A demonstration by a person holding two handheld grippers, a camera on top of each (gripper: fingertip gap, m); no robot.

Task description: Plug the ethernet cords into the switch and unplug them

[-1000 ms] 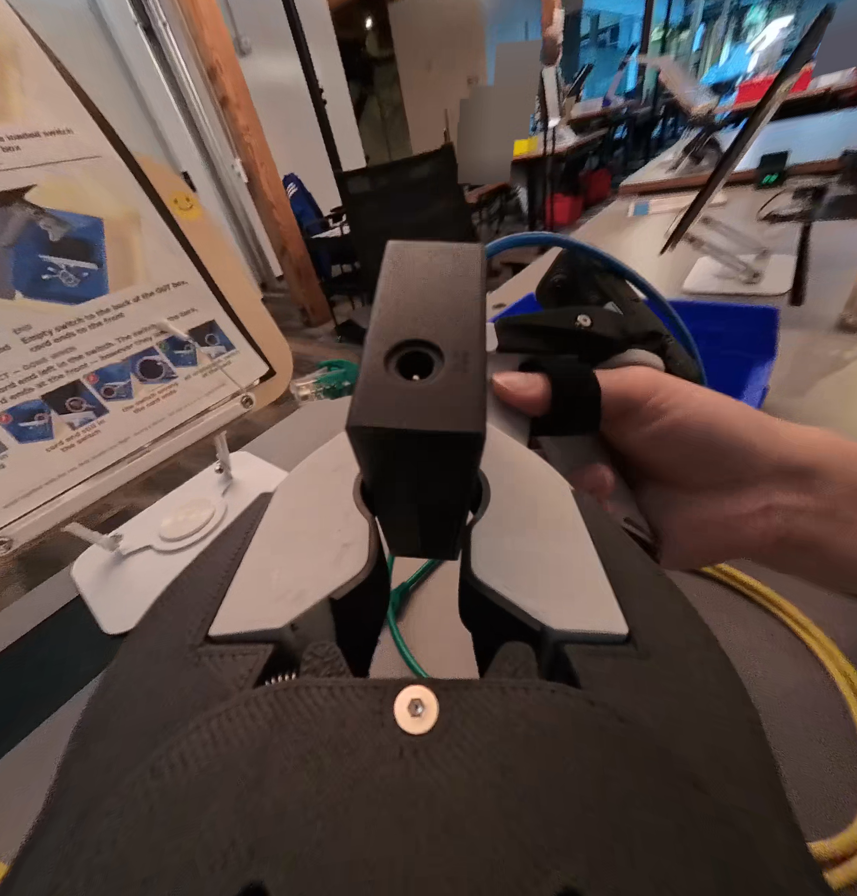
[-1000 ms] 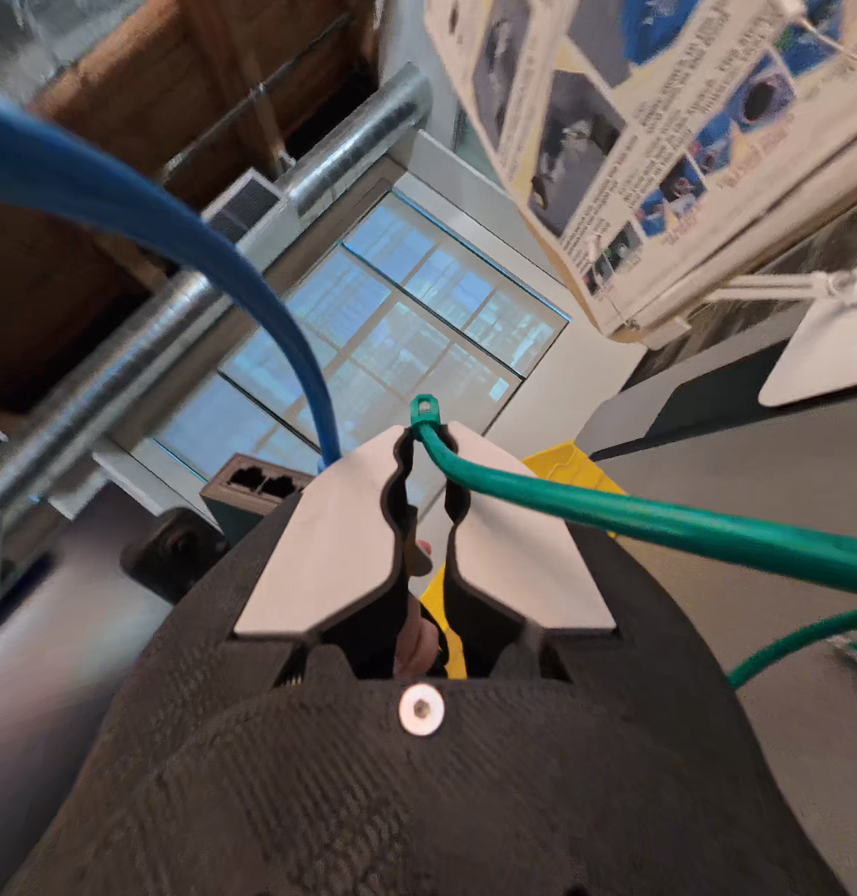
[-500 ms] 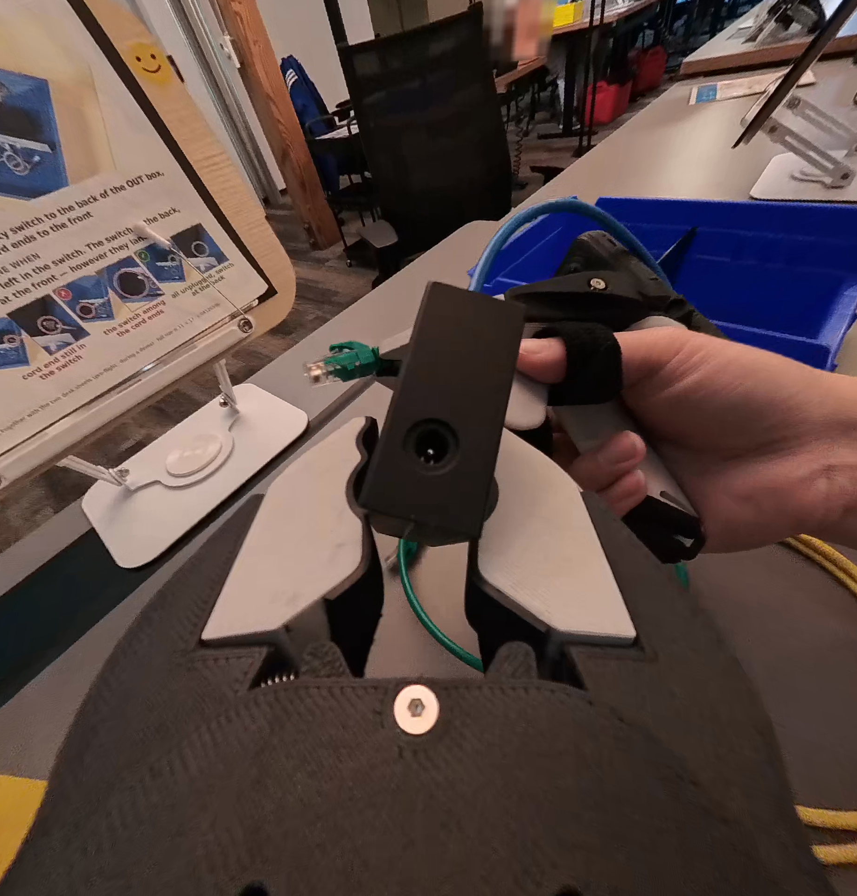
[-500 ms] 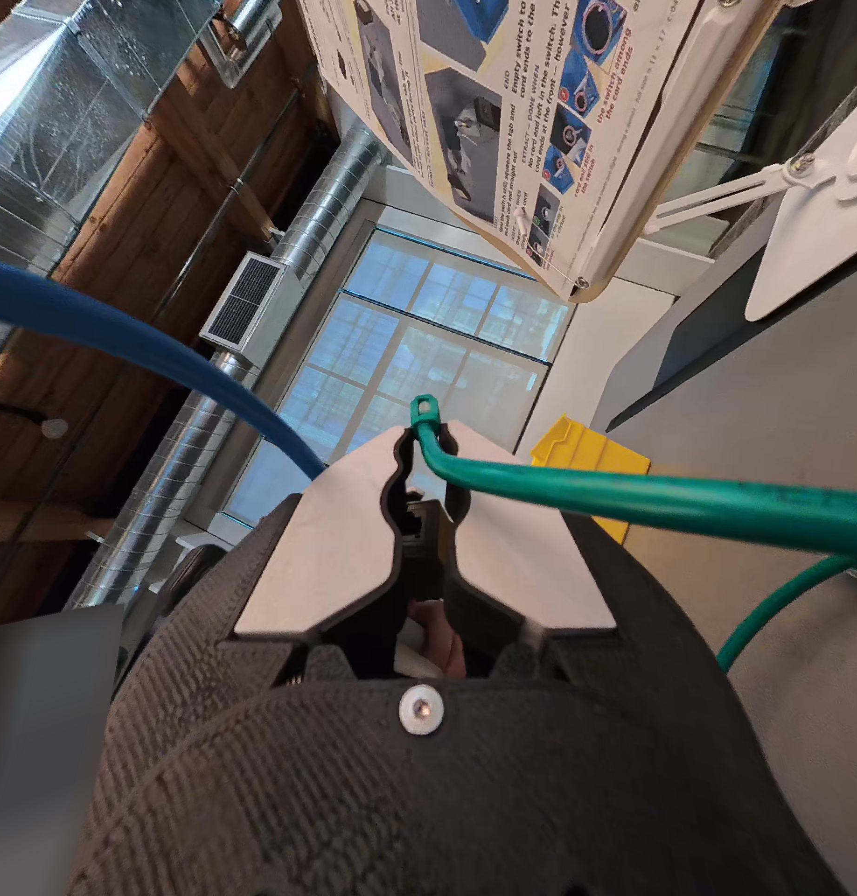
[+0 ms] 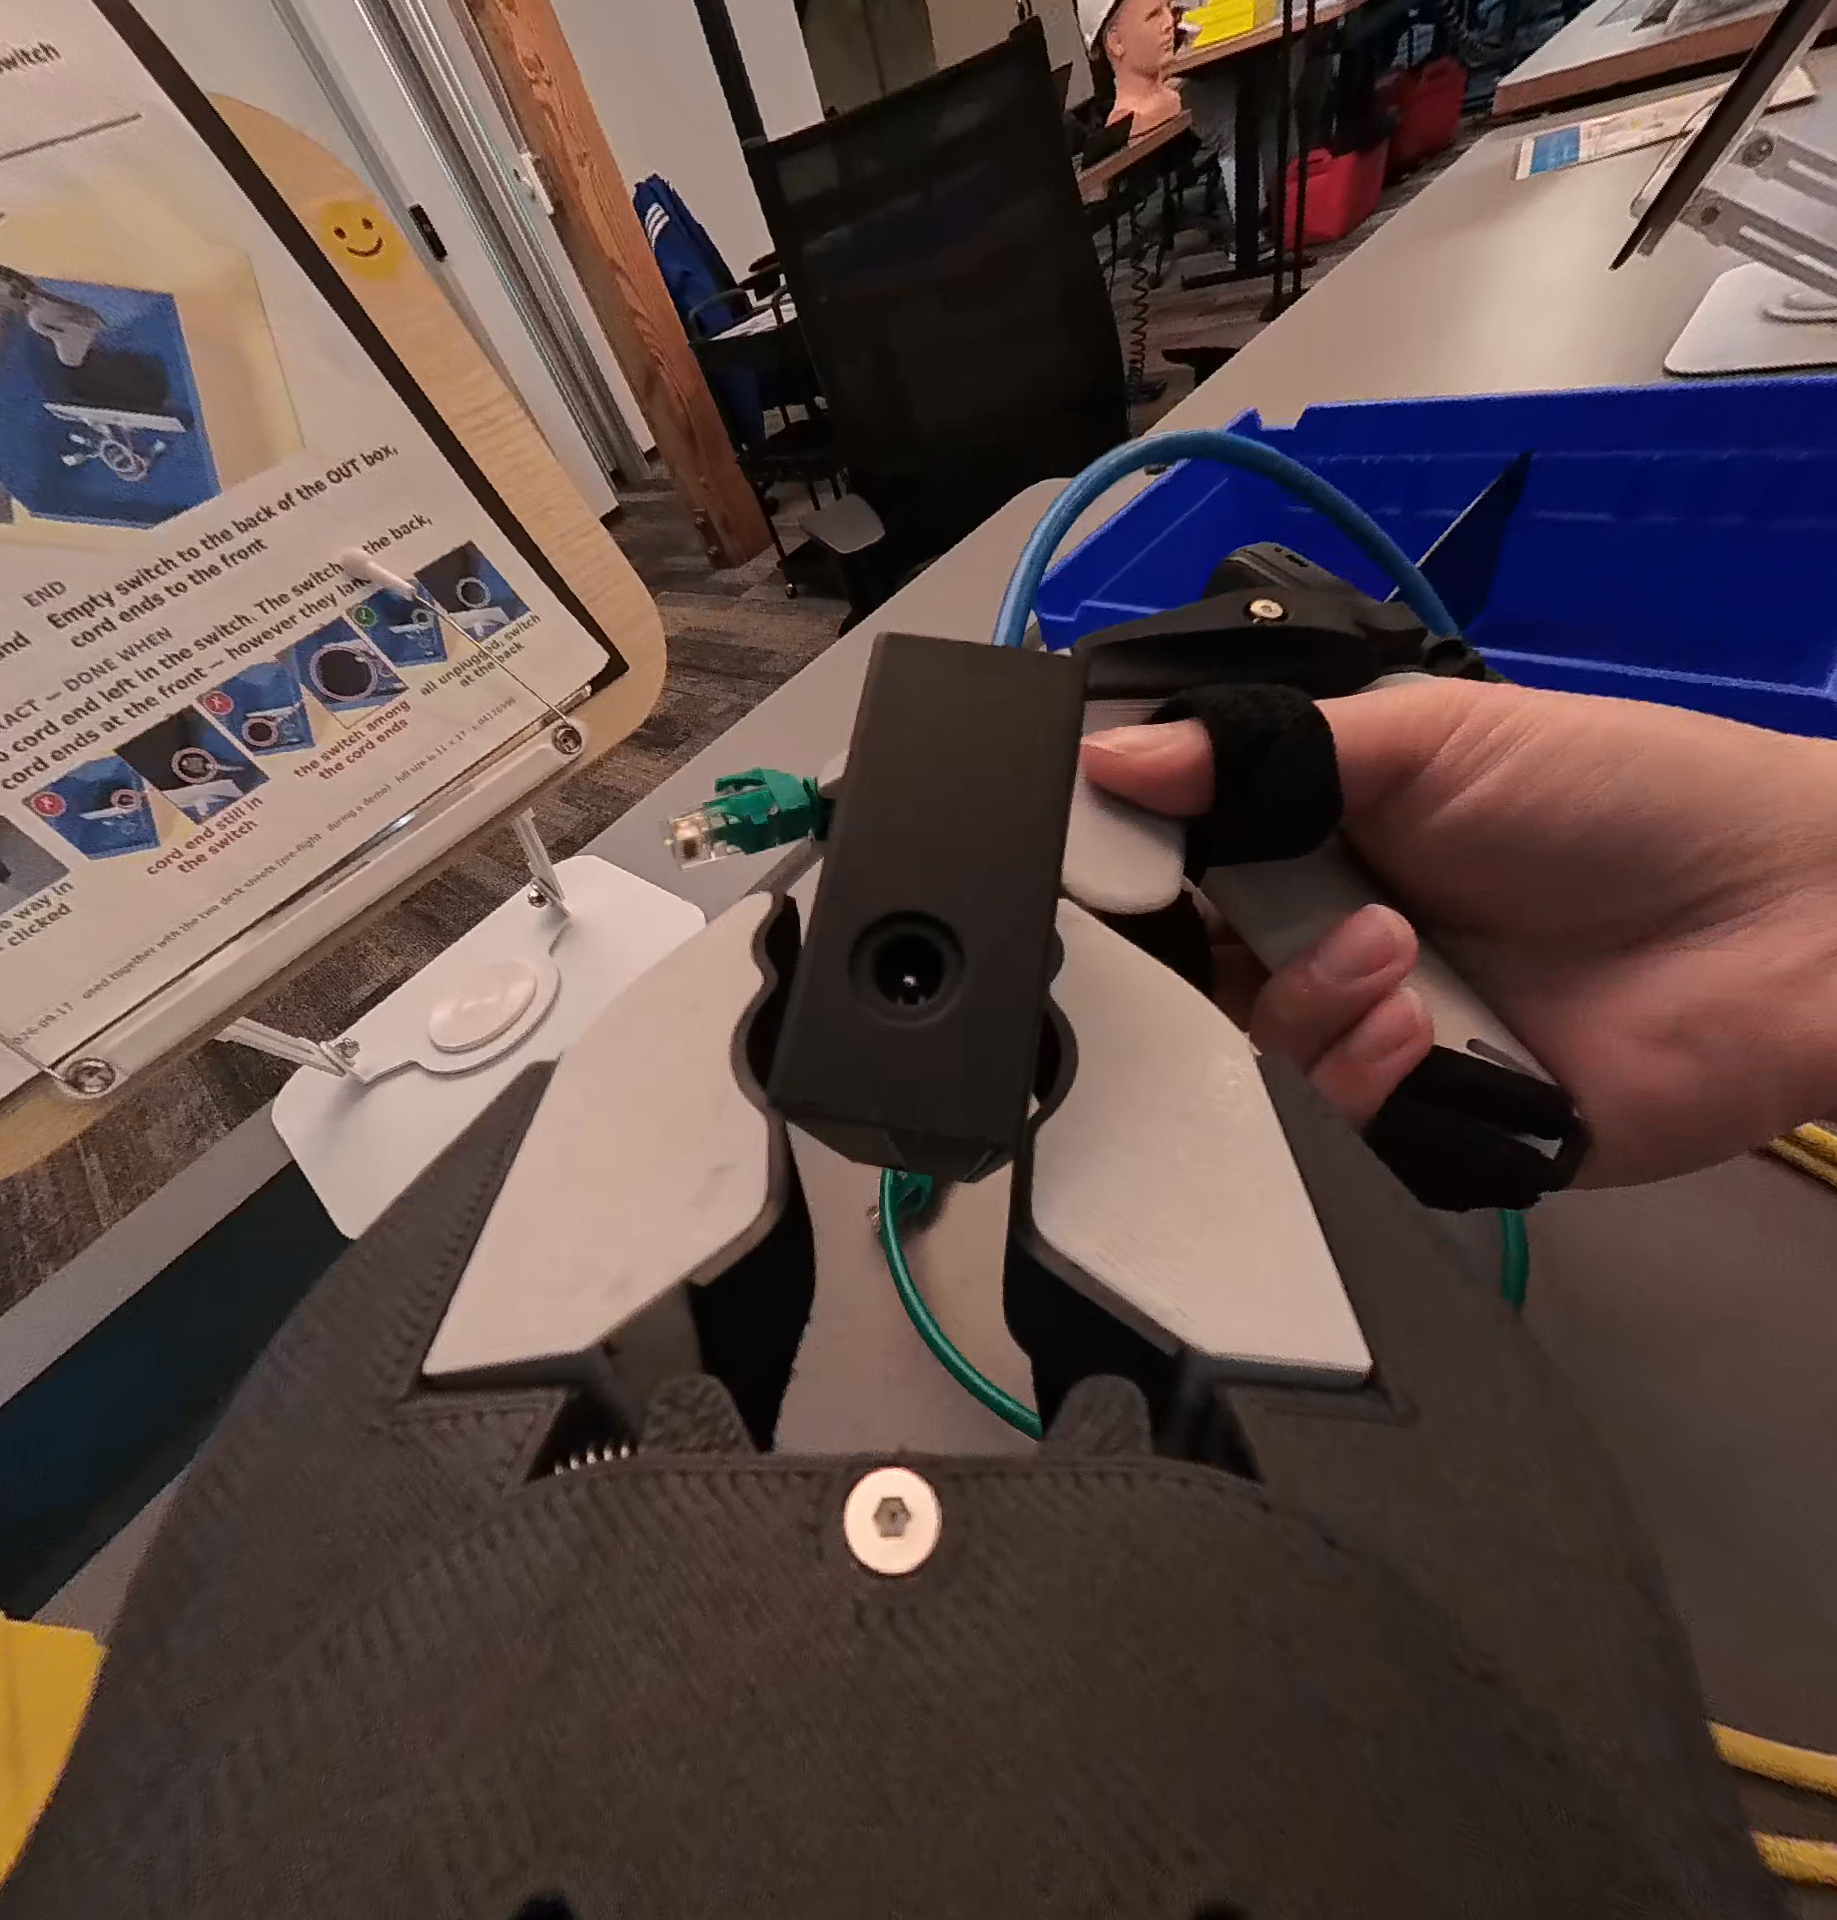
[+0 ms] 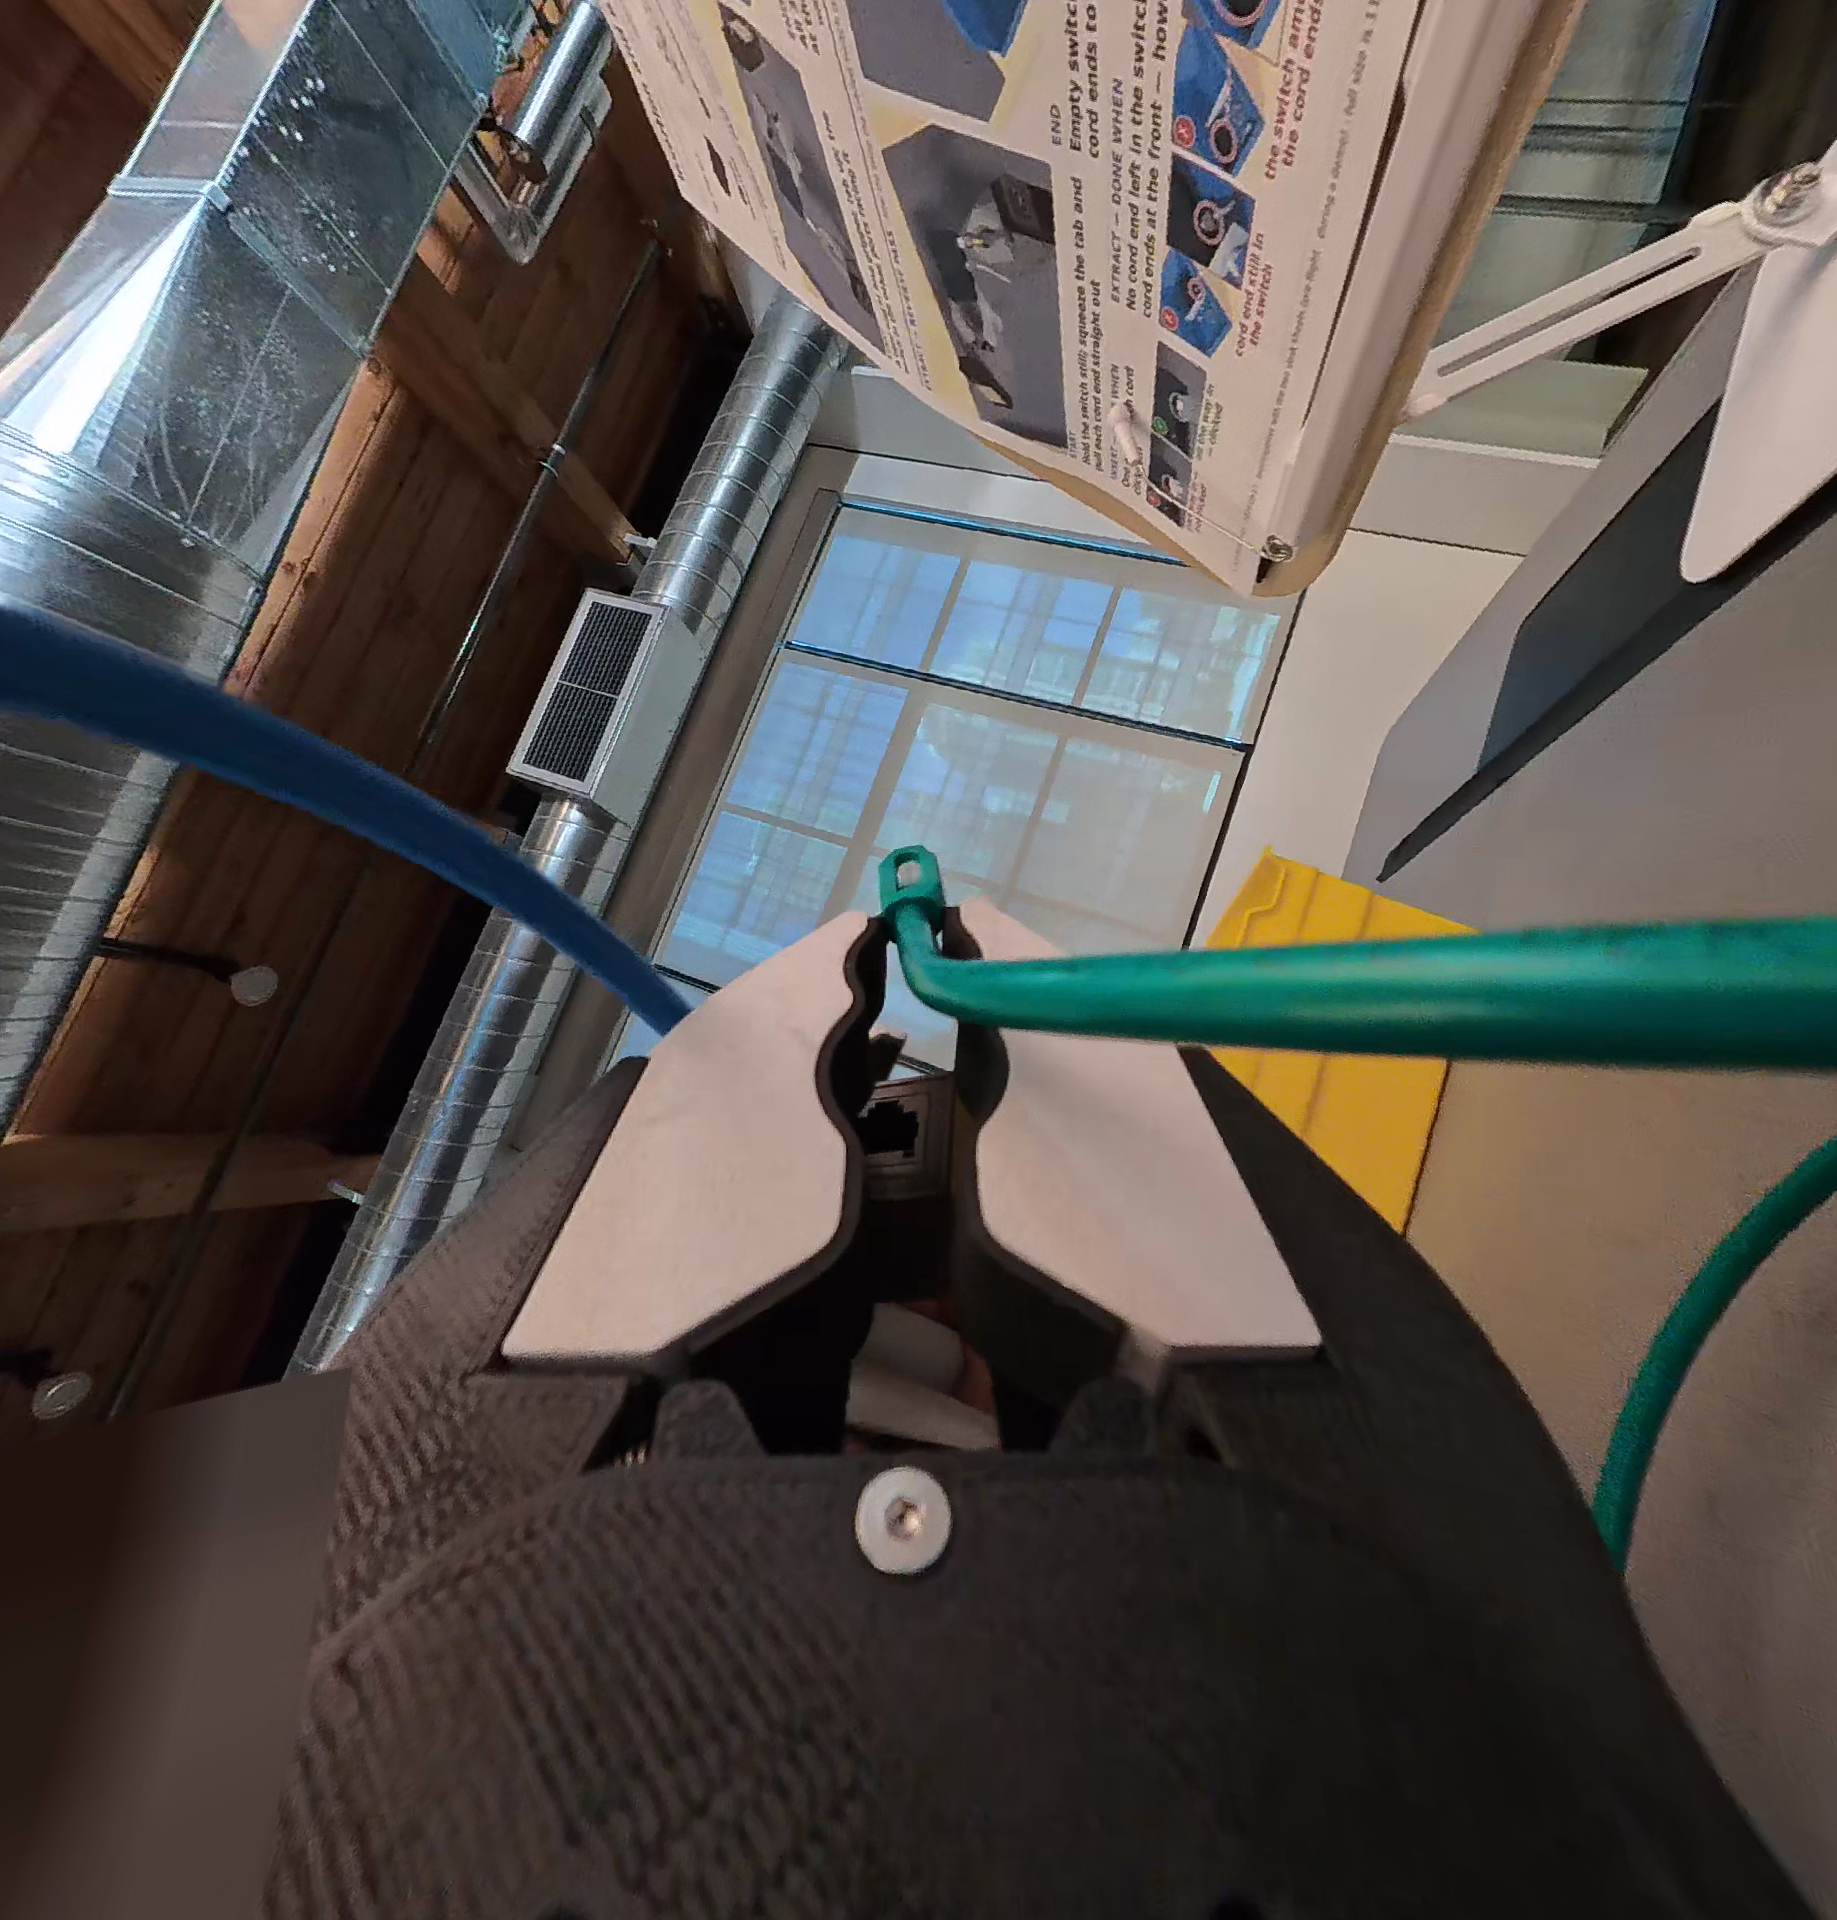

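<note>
Left gripper (image 5: 909, 1049) clamps the switch (image 5: 929, 914) aloft; right gripper (image 6: 909, 935) pinches the unplugged green cord (image 6: 1413, 997); blue cord (image 5: 1101, 499) status unclear.

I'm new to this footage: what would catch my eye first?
The black box-shaped switch, gripped upright in the left gripper at centre. Behind it, the right gripper pinches a green ethernet cord, whose clear-tipped plug juts left of the switch. A blue plastic bin sits beyond.
</note>
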